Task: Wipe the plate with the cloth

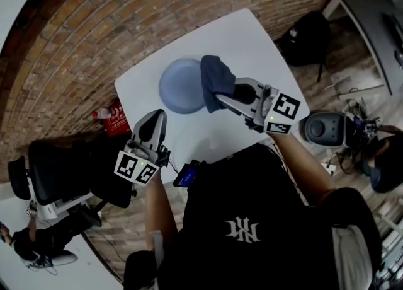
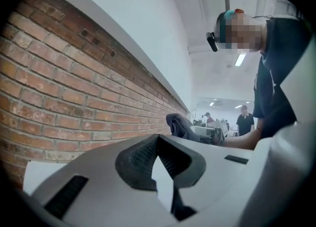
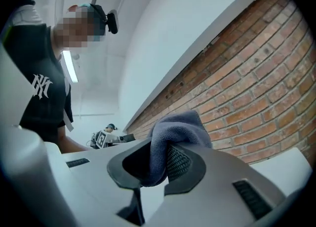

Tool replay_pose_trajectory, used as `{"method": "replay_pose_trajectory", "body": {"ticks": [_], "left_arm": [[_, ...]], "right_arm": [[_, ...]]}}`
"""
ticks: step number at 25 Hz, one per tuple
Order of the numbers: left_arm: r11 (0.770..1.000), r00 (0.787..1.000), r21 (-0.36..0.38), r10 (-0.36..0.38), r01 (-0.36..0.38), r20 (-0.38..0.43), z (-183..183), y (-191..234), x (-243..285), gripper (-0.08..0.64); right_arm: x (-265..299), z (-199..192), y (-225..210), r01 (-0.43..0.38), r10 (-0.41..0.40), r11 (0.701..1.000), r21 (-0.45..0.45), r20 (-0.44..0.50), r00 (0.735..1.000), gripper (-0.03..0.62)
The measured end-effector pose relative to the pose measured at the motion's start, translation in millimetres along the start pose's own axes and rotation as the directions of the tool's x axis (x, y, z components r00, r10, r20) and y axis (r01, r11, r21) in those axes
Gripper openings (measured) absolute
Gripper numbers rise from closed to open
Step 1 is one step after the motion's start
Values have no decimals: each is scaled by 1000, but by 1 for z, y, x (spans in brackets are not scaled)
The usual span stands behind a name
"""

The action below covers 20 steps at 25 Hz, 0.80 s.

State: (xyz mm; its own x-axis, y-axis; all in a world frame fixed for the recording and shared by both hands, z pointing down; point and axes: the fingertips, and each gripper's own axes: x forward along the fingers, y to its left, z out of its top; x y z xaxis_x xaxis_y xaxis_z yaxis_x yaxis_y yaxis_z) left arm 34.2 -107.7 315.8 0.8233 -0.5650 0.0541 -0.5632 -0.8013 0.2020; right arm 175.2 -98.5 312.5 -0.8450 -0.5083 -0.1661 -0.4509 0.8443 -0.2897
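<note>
Dark blue cloth (image 1: 217, 81) is pinched in the right tongs (image 1: 219, 98), over the right rim of the pale blue plate (image 1: 176, 87) on the white tabletop (image 1: 252, 36). The left tongs (image 1: 154, 123), pressed together and empty, sit apart from the plate.

Black T-shirt (image 1: 252, 200); white hand-held grippers (image 1: 156, 116) (image 1: 218, 98) bear marker cubes (image 1: 135, 168).
</note>
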Motion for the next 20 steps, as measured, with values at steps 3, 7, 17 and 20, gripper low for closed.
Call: {"method": "replay_pose_trajectory", "body": {"ticks": [3, 7, 17, 20], "left_arm": [[998, 998, 29, -55, 55, 8, 2, -19, -19, 3], [992, 993, 41, -119, 118, 22, 1, -41, -52, 3], [983, 982, -12, -184, 184, 39, -31, -82, -109, 3], [979, 979, -32, -198, 199, 54, -34, -93, -111, 3]], "right_arm": [[-3, -2, 28, 33, -34, 999, -16, -10, 999, 74], [1, -9, 66, 41, -42, 999, -34, -40, 998, 74], [-19, -53, 145, 48, -49, 999, -17, -113, 992, 74], [-24, -57, 164, 6, -7, 1000, -6, -140, 990, 74]]}}
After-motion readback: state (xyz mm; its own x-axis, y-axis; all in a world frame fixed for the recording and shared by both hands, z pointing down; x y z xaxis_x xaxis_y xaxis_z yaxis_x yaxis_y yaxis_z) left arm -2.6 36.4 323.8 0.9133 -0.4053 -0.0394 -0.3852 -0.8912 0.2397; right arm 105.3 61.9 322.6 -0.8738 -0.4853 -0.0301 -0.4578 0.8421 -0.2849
